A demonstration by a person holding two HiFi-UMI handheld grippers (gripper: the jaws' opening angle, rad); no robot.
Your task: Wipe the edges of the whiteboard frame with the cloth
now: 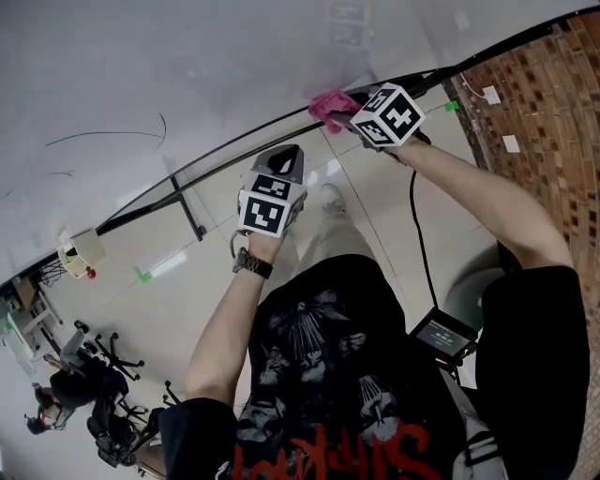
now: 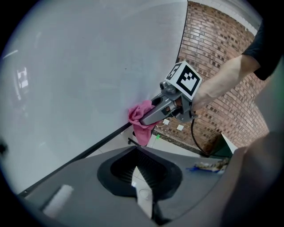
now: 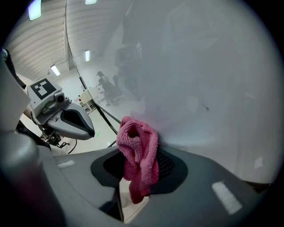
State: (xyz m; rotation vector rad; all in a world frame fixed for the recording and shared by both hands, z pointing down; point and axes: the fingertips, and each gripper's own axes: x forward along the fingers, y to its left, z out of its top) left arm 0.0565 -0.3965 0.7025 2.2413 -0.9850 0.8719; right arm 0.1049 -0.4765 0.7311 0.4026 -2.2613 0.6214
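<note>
Soft, light cloth (image 3: pixel 138 153) sits bunched between the right gripper's (image 2: pixel 143 120) clenched fingers, its tail drooping below, pressed on the whiteboard frame (image 1: pixel 234 150) just ahead. It is best held mid-bunch. The left gripper's (image 1: pixel 284 161) fingers are closed, empty.

Bright, even indoor light all round. Ceiling strip lights (image 3: pixel 34 9) glow at eleven o'clock in the right gripper view, and the glossy white whiteboard (image 1: pixel 234 56) throws back pale, smeared reflections. In the head view the shiny pale tiled floor (image 1: pixel 323 171) catches a glare patch just above centre. Both gripper views bulge fisheye-style, with black corners and a soft foreground at six o'clock. The pink terry cloth (image 3: pixel 140 155) is crisp, with a faint shadow at its three o'clock.
</note>
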